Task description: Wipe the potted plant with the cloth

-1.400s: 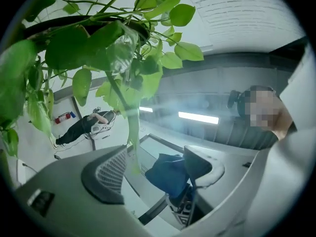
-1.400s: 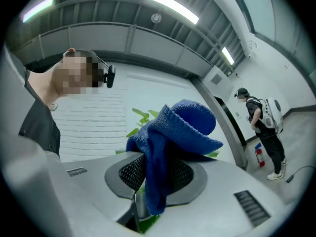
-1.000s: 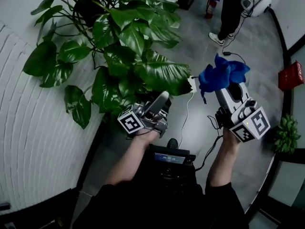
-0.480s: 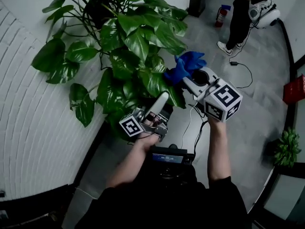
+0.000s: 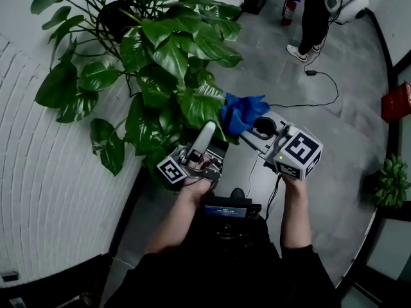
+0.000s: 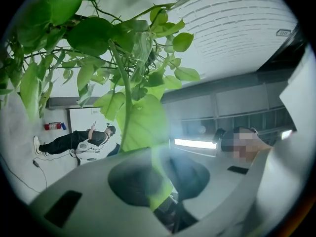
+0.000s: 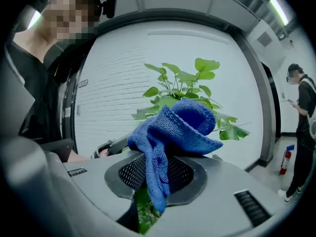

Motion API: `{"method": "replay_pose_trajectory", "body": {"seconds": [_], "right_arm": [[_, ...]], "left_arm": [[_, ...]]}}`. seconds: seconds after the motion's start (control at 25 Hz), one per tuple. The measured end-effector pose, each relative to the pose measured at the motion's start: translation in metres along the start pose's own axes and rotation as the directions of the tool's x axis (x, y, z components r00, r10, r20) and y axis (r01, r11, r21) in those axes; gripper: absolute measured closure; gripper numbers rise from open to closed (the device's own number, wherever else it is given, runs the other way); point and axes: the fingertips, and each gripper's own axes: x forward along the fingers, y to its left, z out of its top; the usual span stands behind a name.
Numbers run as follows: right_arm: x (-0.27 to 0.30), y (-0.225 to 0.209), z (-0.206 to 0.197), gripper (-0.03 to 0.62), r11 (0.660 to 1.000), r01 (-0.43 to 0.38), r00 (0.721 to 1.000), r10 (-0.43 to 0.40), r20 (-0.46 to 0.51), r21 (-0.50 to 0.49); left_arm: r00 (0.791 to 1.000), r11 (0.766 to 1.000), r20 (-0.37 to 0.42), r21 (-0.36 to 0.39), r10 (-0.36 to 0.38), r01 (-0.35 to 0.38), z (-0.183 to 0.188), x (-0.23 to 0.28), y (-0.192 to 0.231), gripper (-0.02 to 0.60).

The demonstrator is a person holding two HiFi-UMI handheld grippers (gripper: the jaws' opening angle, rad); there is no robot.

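Seen from above, a large potted plant (image 5: pixel 170 50) with broad, glossy green leaves stood against a curved white brick wall (image 5: pixel 45 191), its dark pot (image 5: pixel 115 15) partly hidden under the foliage. The person's two bare forearms reached up from the bottom of the head view, each hand holding a grey gripper with a black-and-white marker cube at its rear. The left gripper (image 5: pixel 207 130) pointed up into the lower leaves of the plant; in the left gripper view its jaws were drawn close together, with a pale green leaf (image 6: pixel 143 127) running down between them. The right gripper (image 5: pixel 247 132) sat just to the right of it, angled towards the same cluster of leaves. Its jaws were clamped on a bunched blue cloth (image 5: pixel 241 111), which stuck out past the jaw tips and touched the edge of a big leaf at the plant's right side. In the right gripper view the cloth rose in a crumpled fold above the jaws and one strip hung down into the gap, with a bit of green leaf showing beneath it. On the grey floor (image 5: pixel 308 63) beyond, another person (image 5: pixel 314 15) in dark clothes stood near a red fire extinguisher (image 5: pixel 288 9), and a thin black cable (image 5: pixel 308 101) trailed across the floor.
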Motion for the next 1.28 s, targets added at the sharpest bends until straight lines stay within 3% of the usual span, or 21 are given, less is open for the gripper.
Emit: {"method": "replay_pose_trajectory", "body": {"seconds": [0.24,0.76,0.84,0.96,1.04,1.12,1.2,1.28], "right_arm": [[-0.012,0.02,-0.021,0.487,0.998,-0.026,0.997,0.022,-0.077,-0.059],[-0.035,0.036,-0.066,0.487,0.999,-0.034,0.985,0.028,-0.171,-0.03],[-0.049,0.032,-0.051,0.487,1.0,-0.015,0.994,0.014,-0.109,-0.001],[-0.078,0.031,-0.008,0.487,0.999,-0.035,0.997,0.033,0.065,0.022],[-0.103,0.036,0.021,0.487,0.995,-0.099,0.976,0.096,0.198,0.004],[-0.121,0.046,0.054,0.487,0.986,-0.159,0.934,0.165,0.317,-0.044],[-0.129,0.05,0.092,0.487,0.982,-0.149,0.902,0.183,0.391,-0.117],[-0.126,0.043,0.117,0.487,0.986,-0.085,0.9,0.136,0.413,-0.14]], "left_arm": [[1.0,1.0,-0.002,0.002,0.004,-0.004,0.002,0.0,0.001,0.508],[1.0,1.0,0.004,0.011,0.003,-0.003,0.006,0.0,-0.003,0.512],[1.0,1.0,0.004,0.012,0.01,-0.01,0.008,-0.001,-0.003,0.512],[1.0,1.0,0.0,0.021,0.013,-0.013,0.01,-0.001,-0.004,0.514],[1.0,1.0,-0.003,0.028,0.011,-0.011,0.011,-0.001,-0.005,0.514],[1.0,0.999,-0.003,0.031,0.013,-0.013,0.013,-0.002,-0.004,0.514],[1.0,0.999,-0.003,0.035,0.019,-0.019,0.015,-0.003,-0.002,0.514],[1.0,0.999,0.0,0.034,0.019,-0.019,0.016,-0.003,-0.003,0.514]]}}
